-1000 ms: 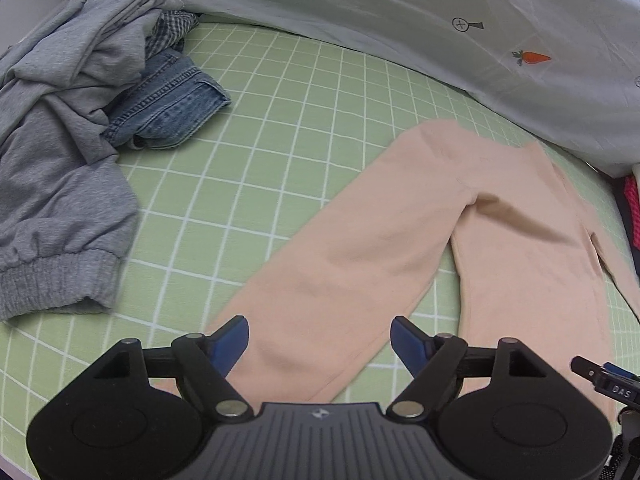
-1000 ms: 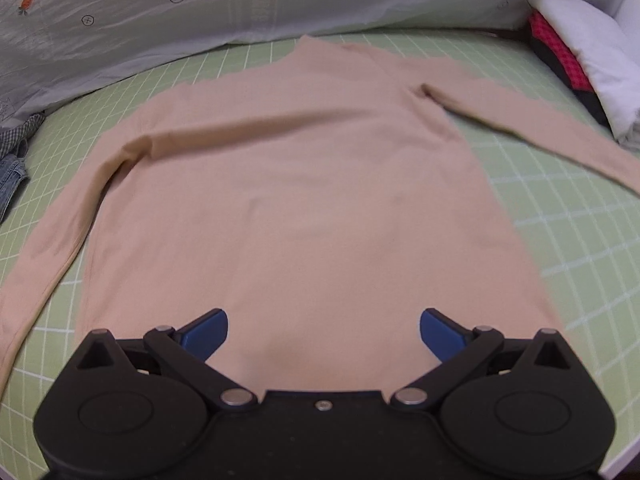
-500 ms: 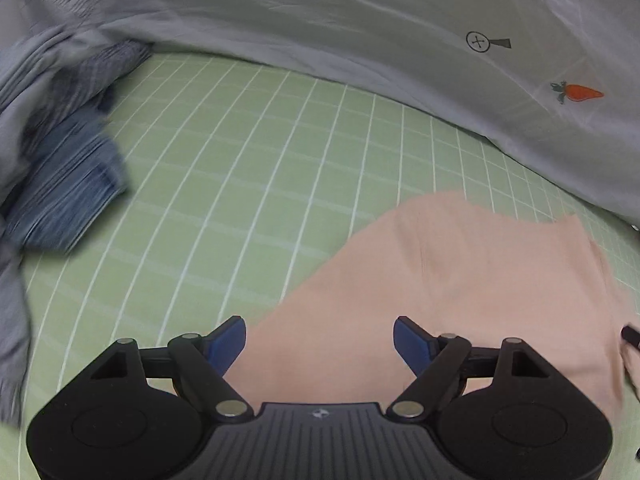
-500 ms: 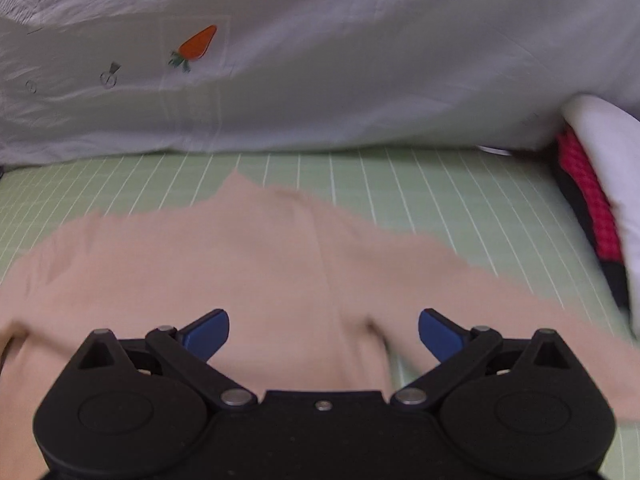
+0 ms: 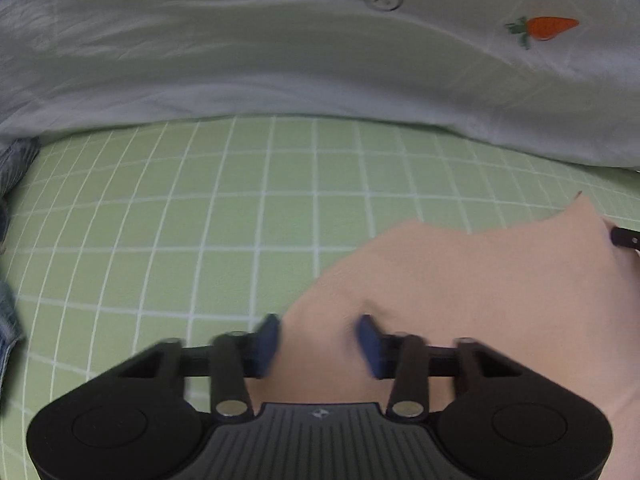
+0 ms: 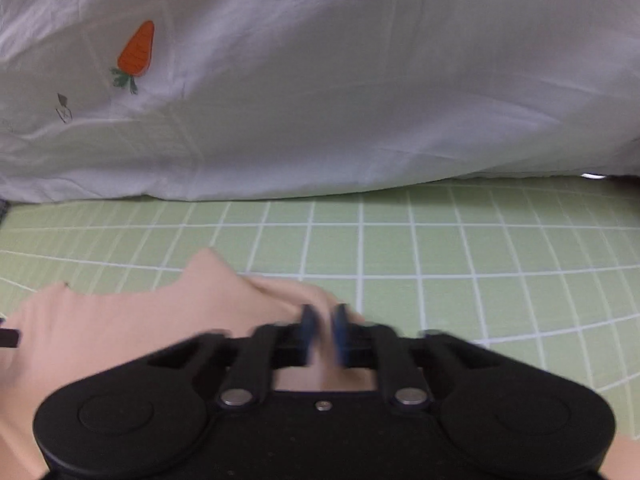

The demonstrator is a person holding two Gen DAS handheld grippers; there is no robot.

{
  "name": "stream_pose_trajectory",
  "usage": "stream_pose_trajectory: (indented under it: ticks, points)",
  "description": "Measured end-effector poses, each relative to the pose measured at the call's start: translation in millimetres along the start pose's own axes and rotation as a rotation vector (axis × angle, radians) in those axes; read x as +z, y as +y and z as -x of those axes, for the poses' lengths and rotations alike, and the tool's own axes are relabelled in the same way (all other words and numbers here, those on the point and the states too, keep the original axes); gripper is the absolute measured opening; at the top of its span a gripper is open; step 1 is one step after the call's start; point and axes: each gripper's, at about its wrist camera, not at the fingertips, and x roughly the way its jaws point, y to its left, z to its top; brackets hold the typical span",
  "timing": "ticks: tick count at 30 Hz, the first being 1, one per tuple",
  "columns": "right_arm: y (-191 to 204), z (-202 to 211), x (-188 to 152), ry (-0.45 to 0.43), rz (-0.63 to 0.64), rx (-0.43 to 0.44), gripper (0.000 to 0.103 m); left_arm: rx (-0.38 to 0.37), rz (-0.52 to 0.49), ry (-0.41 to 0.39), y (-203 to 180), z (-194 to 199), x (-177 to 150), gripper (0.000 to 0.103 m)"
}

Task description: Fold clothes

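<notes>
Both grippers have moved up to the top of the peach top [image 5: 472,292] since a moment ago, and their blue fingers have come closer together. The left gripper [image 5: 320,342] sits at the top's left shoulder edge. Its fingers are part way in, with cloth between them, but a gap shows. The right gripper [image 6: 323,334] is at the right shoulder. Its fingers are almost together and pinch a bunched bit of the top. The top lies on the green mat [image 5: 224,216]. A white sheet [image 6: 320,80] with a carrot [image 6: 138,50] on it lies behind the mat.
</notes>
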Motion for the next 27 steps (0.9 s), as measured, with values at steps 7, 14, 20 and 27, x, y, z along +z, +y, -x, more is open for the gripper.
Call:
stream_pose_trajectory:
  ticks: [7, 14, 20, 27]
  points:
    - [-6.9, -7.6, 8.1, -0.056, -0.063, -0.066, 0.005, 0.003, 0.046, -0.079, 1.2, -10.1, 37.2, 0.016]
    - [15.4, 28.2, -12.8, -0.081, -0.032, -0.205, 0.094, 0.071, 0.018, -0.124, -1.8, 28.0, 30.8, 0.075]
    - [40.0, 93.9, -99.1, 0.047, -0.044, -0.157, 0.095, 0.062, 0.143, -0.082, 28.0, 92.3, -24.7, 0.088]
    - [89.2, 160.0, -195.8, 0.152, 0.064, -0.127, 0.103, 0.101, 0.322, -0.042, 66.5, 169.0, -111.4, 0.089]
